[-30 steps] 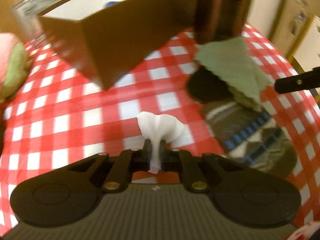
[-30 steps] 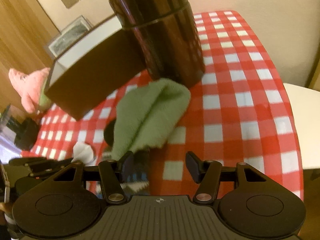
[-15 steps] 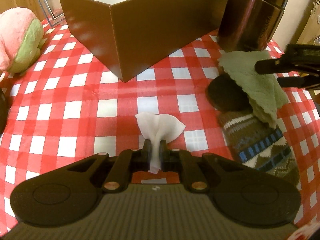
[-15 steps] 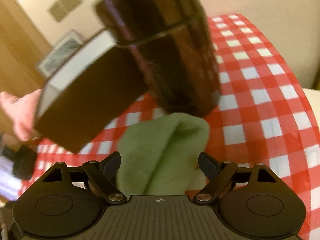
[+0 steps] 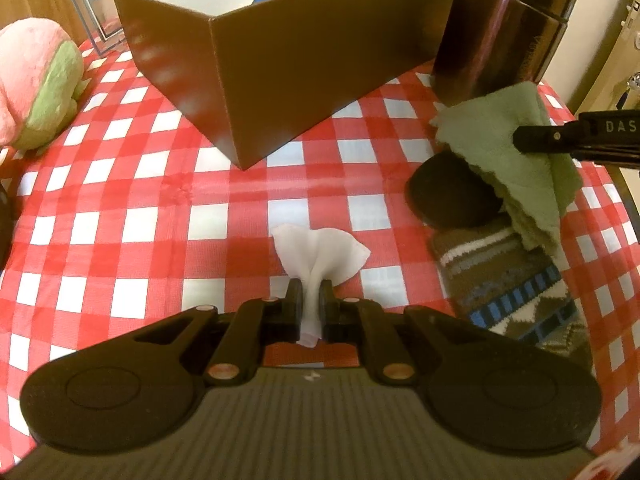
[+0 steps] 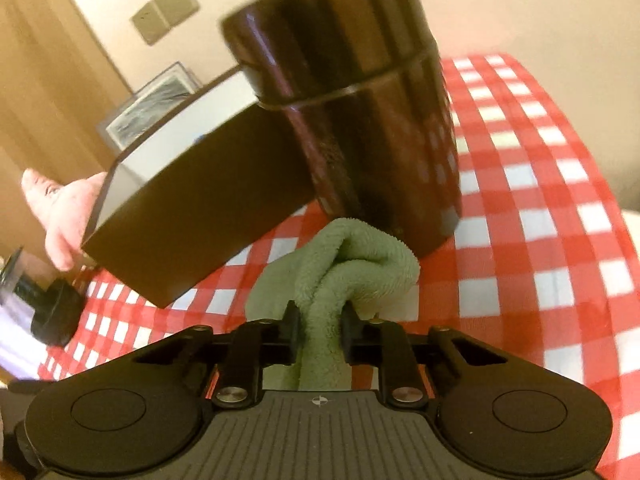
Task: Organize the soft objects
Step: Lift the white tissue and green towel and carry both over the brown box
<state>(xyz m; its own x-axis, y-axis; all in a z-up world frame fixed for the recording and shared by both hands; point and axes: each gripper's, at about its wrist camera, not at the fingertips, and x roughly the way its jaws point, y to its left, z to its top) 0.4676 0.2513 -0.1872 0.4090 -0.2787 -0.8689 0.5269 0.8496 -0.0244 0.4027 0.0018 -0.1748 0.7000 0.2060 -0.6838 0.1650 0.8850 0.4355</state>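
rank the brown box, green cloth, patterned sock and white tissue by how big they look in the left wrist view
1. brown box, largest by far
2. green cloth and patterned sock: alike, and the cloth overlaps the sock's top, so no ranking
3. white tissue, smallest, pinched in the left gripper
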